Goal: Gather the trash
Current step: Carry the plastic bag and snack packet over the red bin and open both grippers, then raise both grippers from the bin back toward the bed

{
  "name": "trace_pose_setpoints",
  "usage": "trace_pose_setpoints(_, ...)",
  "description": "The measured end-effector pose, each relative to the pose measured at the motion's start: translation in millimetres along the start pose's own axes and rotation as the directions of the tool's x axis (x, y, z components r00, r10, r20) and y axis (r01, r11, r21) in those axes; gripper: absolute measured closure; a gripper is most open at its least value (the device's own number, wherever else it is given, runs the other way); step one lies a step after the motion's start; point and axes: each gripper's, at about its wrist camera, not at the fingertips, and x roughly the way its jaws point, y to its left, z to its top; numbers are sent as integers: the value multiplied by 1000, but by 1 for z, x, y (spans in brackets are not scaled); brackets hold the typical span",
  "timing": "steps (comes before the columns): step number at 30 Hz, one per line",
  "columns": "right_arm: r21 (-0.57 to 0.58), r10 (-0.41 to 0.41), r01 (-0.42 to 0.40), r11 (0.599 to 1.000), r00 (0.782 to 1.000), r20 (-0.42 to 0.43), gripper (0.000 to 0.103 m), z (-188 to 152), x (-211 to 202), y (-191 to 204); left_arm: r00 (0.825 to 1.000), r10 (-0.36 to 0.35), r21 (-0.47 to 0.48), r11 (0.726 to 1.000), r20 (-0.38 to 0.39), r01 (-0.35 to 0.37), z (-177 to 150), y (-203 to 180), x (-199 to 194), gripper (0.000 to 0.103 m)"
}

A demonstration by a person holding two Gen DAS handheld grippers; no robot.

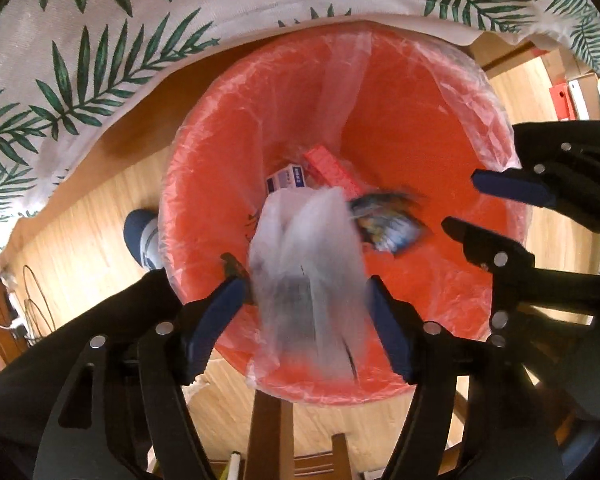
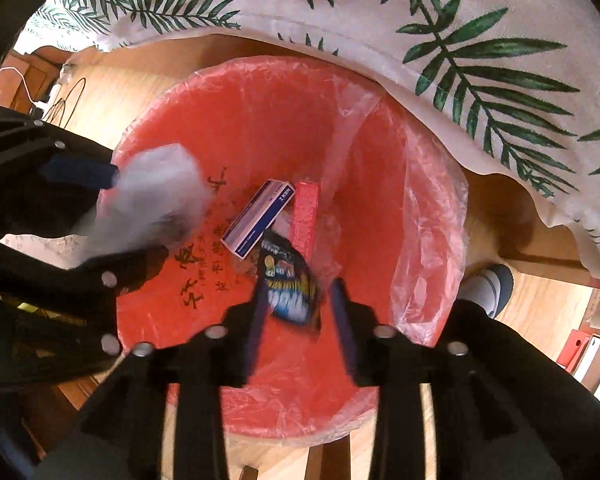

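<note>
Over the red lined bin (image 1: 380, 92): left gripper (image 1: 308, 300) spread around blurred clear plastic wrap (image 1: 308, 264); right gripper (image 2: 300, 308) spread, dark snack wrapper (image 2: 290, 280) between fingers, pointing down into the bin.

Home | wood floor (image 1: 80, 240), leaf-print tablecloth (image 1: 100, 40) (socked foot (image 1: 142, 236)), lined bin (image 1: 380, 80)

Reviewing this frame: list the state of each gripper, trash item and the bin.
Left gripper: jaws open, blurred clear plastic bag between them.
Right gripper: jaws open, dark snack wrapper between them.
Red lined bin: open, holding white-blue carton and red box.
</note>
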Motion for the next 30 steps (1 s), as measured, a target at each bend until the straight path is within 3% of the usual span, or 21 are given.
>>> trace_pose_setpoints(5, 5, -34, 34, 999, 999, 13, 49, 0, -3, -1, 1000, 8, -22, 1000, -4, -8, 1, 5, -1, 34)
trace_pose_setpoints(9, 18, -67, 66, 998, 997, 36, 33, 1, -9, -4, 999, 43, -47, 998, 9, -43, 3, 9, -3, 27)
trace_pose_setpoints(13, 33, -96, 93, 995, 992, 85, 13, 2, -26, -5, 996, 69, -63, 996, 49, -66, 2, 12, -17, 22)
trace_pose_setpoints(16, 48, -107, 102, 994, 987, 123, 7, 3, -41, -7, 992, 87, -71, 994, 92, -81, 0, 13, -30, 21)
trace_pose_setpoints(30, 126, -124, 99, 987, 971, 205, 5, 2, -101, -10, 964, 83, -159, 986, 251, -44, -11, 25, -92, 17)
